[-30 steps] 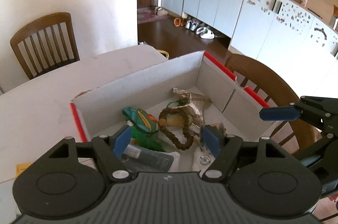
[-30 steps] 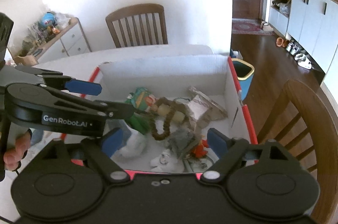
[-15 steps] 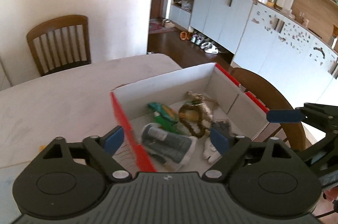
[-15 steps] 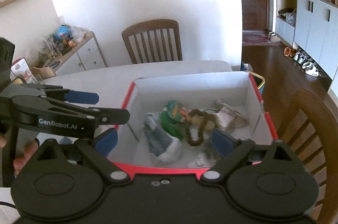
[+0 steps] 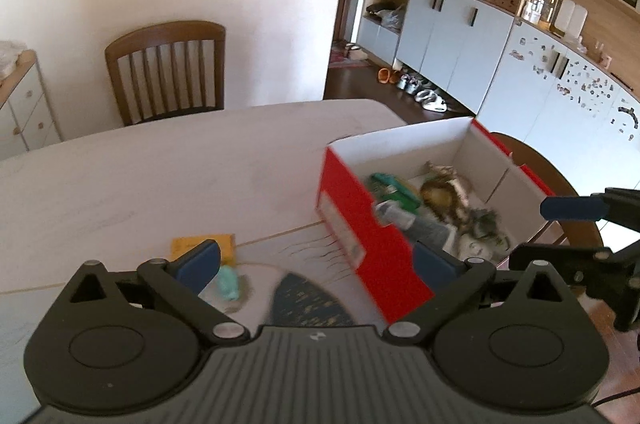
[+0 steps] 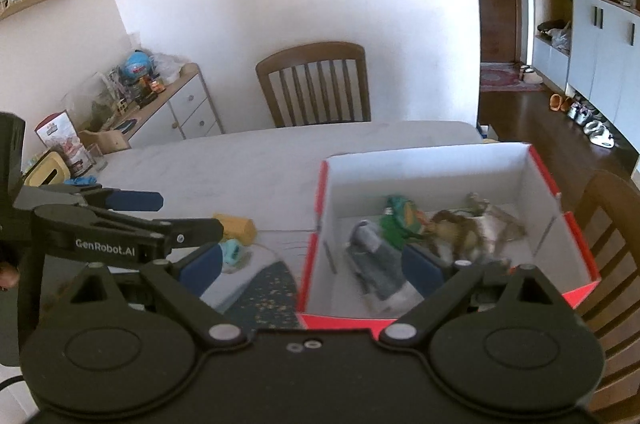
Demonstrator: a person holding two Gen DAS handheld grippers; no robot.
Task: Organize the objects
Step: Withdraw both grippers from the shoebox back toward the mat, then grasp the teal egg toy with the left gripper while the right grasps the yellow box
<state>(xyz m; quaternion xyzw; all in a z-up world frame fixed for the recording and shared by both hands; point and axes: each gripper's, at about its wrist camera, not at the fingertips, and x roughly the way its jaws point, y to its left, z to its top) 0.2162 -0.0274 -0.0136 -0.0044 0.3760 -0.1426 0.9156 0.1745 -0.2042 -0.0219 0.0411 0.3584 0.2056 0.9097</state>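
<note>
Red box [image 5: 360,224] now right of left gripper [image 5: 316,260] | both grippers pulled back, jaws wide, empty | teal item [image 5: 229,282] and yellow pad [image 5: 204,248] left outside

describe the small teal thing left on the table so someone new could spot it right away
Start at the red box with white inner walls on the pale table. Left of it, outside the box, a yellow block lies on the table. The teal object sits just in front of that block, nearer the cameras: smaller, rounded, and the only teal piece outside the box.
</note>
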